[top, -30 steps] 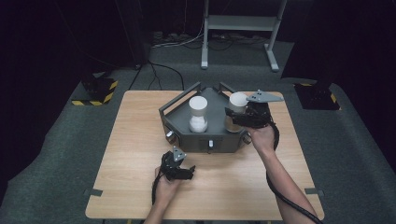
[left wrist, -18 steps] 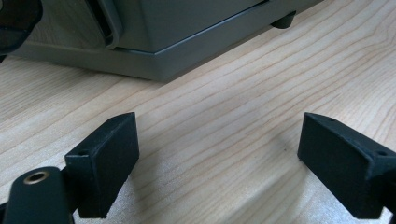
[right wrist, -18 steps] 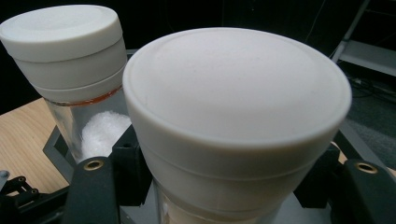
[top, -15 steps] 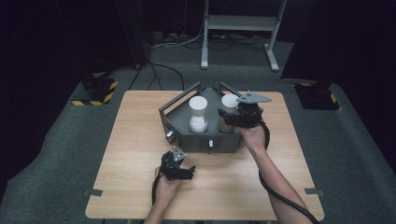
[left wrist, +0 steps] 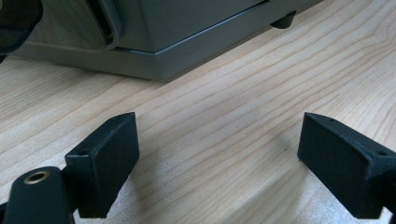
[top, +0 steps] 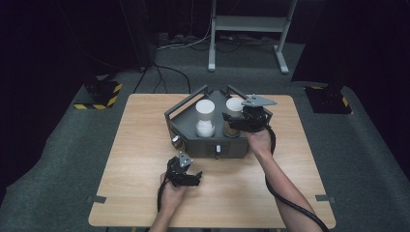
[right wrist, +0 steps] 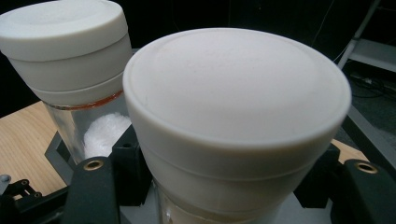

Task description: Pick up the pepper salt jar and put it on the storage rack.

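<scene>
Centrally, the right gripper [top: 240,121] clamped the white-capped jar [right wrist: 233,126] between its jaws, beside a second white-capped jar [top: 205,118] in the grey rack [top: 186,126]; the left gripper [left wrist: 219,158] rested open, well apart.

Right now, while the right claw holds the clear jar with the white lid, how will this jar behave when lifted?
The clear jar with the white lid looks rigid, so it should not deform. Its smooth round wall may slip or turn between the pads. It stands tall and top-heavy, so it could tip.
</scene>
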Tool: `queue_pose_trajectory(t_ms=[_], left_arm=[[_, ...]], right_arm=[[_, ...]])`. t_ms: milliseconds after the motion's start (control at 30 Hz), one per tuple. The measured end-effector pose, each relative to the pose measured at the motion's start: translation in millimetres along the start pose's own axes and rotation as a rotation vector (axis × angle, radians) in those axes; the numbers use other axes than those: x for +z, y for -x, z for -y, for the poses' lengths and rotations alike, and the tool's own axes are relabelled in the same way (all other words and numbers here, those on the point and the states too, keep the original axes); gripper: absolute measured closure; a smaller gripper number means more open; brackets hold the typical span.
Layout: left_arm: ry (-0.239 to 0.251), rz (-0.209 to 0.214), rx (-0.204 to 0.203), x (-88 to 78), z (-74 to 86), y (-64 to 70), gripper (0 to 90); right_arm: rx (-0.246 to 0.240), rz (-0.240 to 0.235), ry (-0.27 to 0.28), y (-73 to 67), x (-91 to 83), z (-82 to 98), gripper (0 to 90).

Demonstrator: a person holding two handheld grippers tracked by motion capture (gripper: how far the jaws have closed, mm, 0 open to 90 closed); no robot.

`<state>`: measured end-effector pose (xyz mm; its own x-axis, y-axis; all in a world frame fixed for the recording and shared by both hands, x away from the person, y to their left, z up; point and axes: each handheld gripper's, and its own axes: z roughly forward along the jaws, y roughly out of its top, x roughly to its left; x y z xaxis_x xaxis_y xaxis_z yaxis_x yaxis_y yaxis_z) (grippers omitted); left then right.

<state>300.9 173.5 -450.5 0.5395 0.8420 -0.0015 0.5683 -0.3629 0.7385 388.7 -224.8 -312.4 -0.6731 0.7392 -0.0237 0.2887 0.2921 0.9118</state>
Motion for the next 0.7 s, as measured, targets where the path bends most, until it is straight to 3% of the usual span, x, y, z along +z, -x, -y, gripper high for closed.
queue_pose_trajectory(t_ms=[700], left_arm=[[0.0,-0.001,0.0,0.0,0.1,0.1,12.8]], right_arm=[[-0.011,-0.008,-0.024,1.2,-0.9,-2.2,34.8]])
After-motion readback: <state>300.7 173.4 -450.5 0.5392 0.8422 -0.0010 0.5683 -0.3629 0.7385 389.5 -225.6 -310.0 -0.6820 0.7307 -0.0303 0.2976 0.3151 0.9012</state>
